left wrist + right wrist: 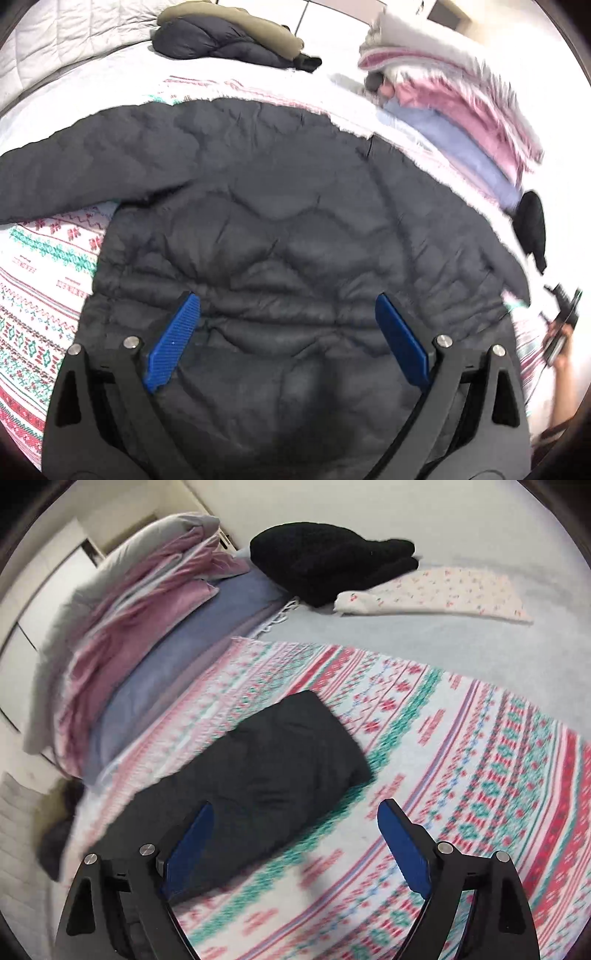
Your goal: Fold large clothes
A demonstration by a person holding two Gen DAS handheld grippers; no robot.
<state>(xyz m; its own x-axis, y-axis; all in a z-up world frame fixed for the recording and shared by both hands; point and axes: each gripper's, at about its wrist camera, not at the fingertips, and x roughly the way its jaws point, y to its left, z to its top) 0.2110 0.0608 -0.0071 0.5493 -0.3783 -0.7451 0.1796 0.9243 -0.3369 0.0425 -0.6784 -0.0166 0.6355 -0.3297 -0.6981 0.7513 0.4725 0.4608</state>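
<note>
Blue fingers (173,339) of both grippers spread wide, holding nothing. Jacket (277,221) lies flat on the bed (461,738), sleeve (266,753) ahead of right gripper (295,838); folding not yet begun.

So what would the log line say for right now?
stage: fold not begun | dark puffy jacket: spread flat on patterned blanket | left tool: open above jacket | right tool: open near sleeve

I am seeing open patterned blanket (461,738) right of the jacket sleeve (258,760); a stack of folded bedding (140,627) is blocking the left, a black knit garment (325,561) lying beyond.
</note>
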